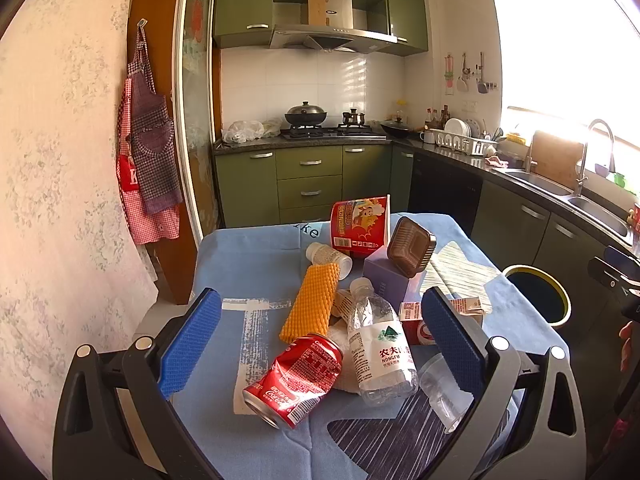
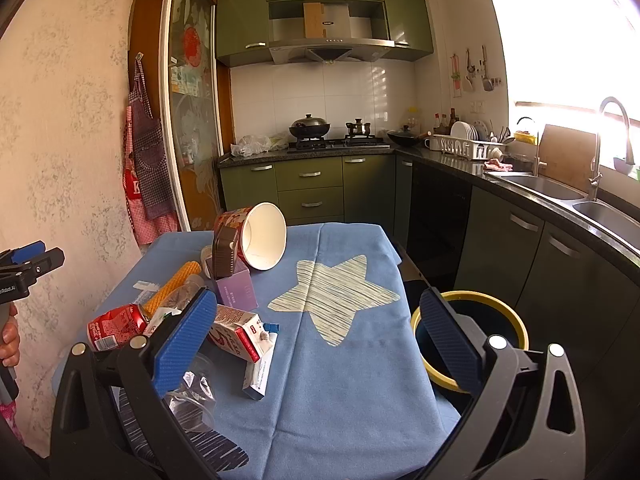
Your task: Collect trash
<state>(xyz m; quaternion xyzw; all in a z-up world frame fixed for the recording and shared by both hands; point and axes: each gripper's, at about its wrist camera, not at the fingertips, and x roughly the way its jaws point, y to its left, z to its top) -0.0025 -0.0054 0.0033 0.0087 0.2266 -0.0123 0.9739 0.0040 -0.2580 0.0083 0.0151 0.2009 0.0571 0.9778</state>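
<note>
Between the left gripper's (image 1: 320, 344) wide, empty jaws lie one dented can (image 1: 294, 382) and one water bottle (image 1: 378, 350), with one yellow foam sleeve (image 1: 312, 302), one purple box (image 1: 386, 268), one brown tray (image 1: 412, 250) and one tipped red tub (image 1: 360, 222) beyond on the blue cloth (image 1: 248, 264). Equally wide and empty, the right gripper (image 2: 320, 344) hangs over bare cloth beside a carton (image 2: 236, 332). Only its view shows the star patch (image 2: 334, 294) and the tub's white inside; the yellow-rimmed bin (image 2: 476, 338) stands off the table's right edge.
</note>
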